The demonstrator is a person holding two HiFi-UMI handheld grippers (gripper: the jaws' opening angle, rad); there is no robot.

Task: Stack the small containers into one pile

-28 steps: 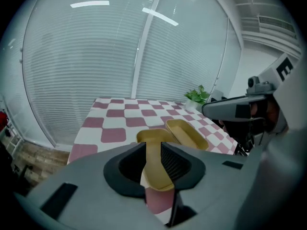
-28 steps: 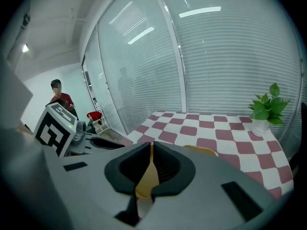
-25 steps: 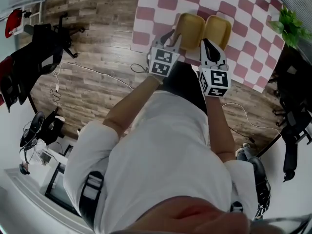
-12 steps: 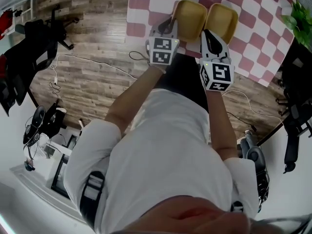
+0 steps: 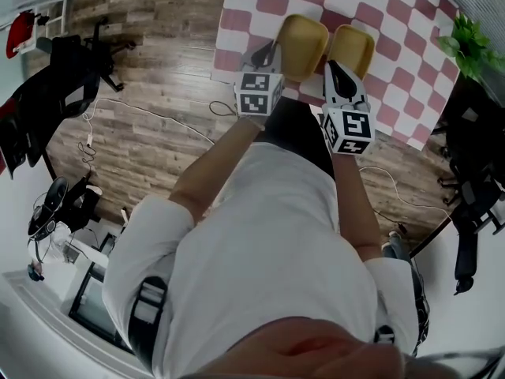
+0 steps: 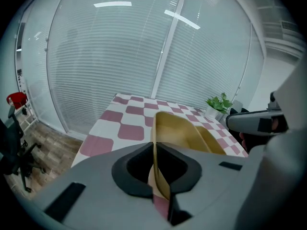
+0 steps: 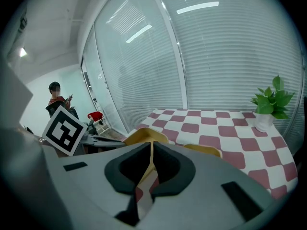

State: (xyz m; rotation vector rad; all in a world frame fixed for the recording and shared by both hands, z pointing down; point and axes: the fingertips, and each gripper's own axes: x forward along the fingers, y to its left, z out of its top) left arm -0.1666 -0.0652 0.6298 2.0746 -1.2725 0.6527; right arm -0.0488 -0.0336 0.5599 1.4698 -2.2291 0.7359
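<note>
Wooden floor [image 5: 158,77] fills the left of the head view, with a black office chair [image 5: 75,65] standing on it. Past the person's forearms lies the worktop [image 5: 410,22], checked in red and white.

The left tool [image 5: 271,56] reaches over the worktop's near edge and is clenched on the rim of the left container [image 5: 304,44], a shallow yellow tub. In the left gripper view both black jaws press against the thin yellow wall, which stands upright between them.

Just beside it to the right is the right container [image 5: 353,47], of the same yellow and the same shape. The two seem to touch along their facing sides, though the head view is too small to be sure.

The right tool [image 5: 334,71] grasps the near edge of this second tub, with its jaws closed on a thin sliver of yellow rim. Whether either tub rests on the worktop or is held just above it cannot be told.

A potted green plant [image 5: 467,38] stands at the worktop's far right, well apart from both containers. Behind the worktop, both gripper views show a glass wall hung with pale blinds [image 6: 120,56].
</note>
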